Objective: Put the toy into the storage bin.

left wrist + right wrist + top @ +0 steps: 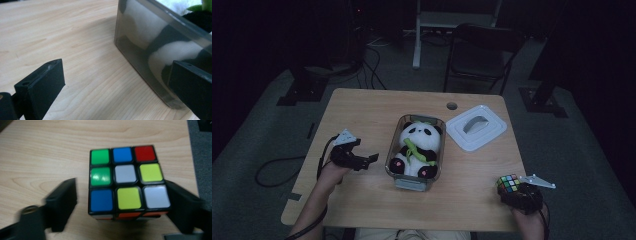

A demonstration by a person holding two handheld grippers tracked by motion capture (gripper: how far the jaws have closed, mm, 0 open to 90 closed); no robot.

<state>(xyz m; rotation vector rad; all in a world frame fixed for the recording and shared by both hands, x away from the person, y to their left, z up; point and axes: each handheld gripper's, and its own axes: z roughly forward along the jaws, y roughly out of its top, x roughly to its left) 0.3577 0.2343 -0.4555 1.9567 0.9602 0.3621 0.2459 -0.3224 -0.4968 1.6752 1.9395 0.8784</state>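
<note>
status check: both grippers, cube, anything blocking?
Left gripper open beside the clear box holding the panda. Right gripper open, straddling the cube; left jaw shows a gap. Nothing blocking.

Glossy plastic cube (127, 181); smoky translucent plastic box (150, 50); plush panda (418, 147); matt wood table (362, 115)

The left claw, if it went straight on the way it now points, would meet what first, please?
Probably the side wall of the clear container holding the plush panda; the left claw stands open, one jaw already near that wall, though depth is hard to judge.
</note>
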